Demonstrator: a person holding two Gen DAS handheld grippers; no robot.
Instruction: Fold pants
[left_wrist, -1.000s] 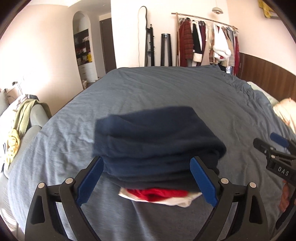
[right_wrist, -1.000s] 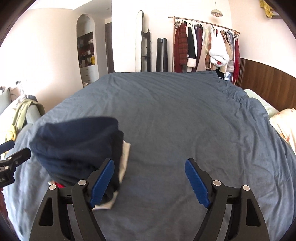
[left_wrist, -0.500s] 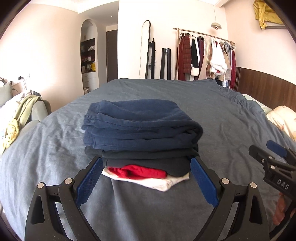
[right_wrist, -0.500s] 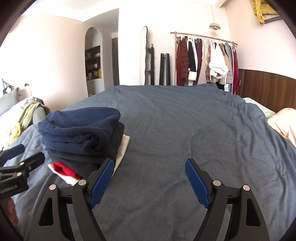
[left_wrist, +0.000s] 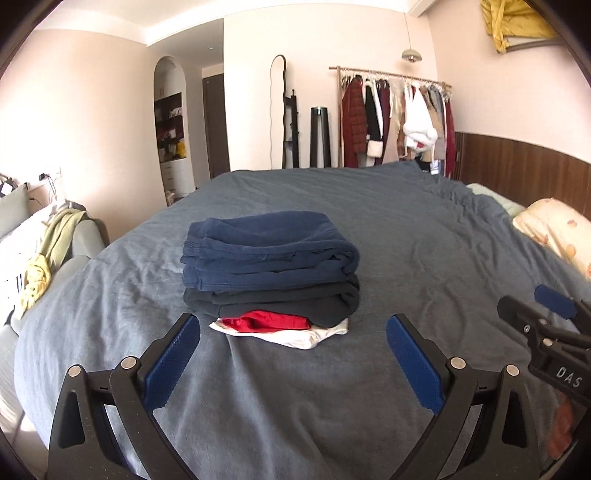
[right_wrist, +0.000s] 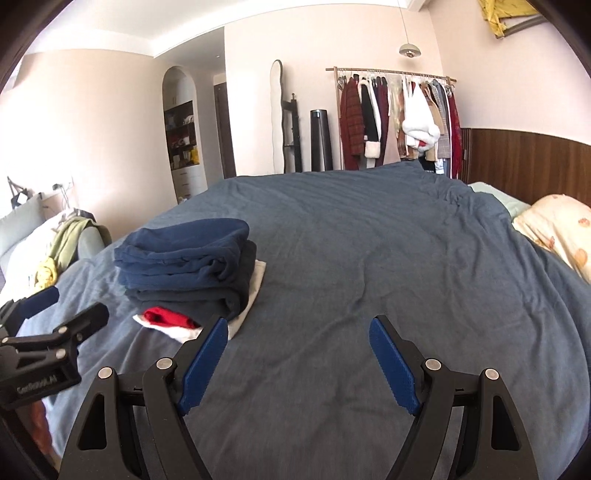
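Left gripper (left_wrist: 293, 328) wide open, holding nothing, blue ridged pads (left_wrist: 173, 356) apart on black plastic arms, parked just in front of the pile. Right gripper (right_wrist: 298, 332) wide open too, empty, over bare blanket to the right of the pile; seen from the left camera only partly, cut off at the picture's right edge. Folded navy pants (left_wrist: 269, 254) on top of the pile, soft and thick, stretchy waistband on the left, rounded fold on the right. Under them a darker folded garment (left_wrist: 273, 299), then a red piece (left_wrist: 266, 320) and a white piece (left_wrist: 295, 336) poking out at the front, mostly covered, hard to say what kind of clothes. All of it on a big bed with a wrinkly grey-blue blanket (right_wrist: 369, 258). Pale pillow with orange spots (right_wrist: 554, 225) at the right, cut off by the edge. Far behind, a clothes rack (right_wrist: 399, 118) full of coats, a tall wavy mirror (right_wrist: 277, 114), a sofa (left_wrist: 44, 240) with green and yellow cloth at the left.
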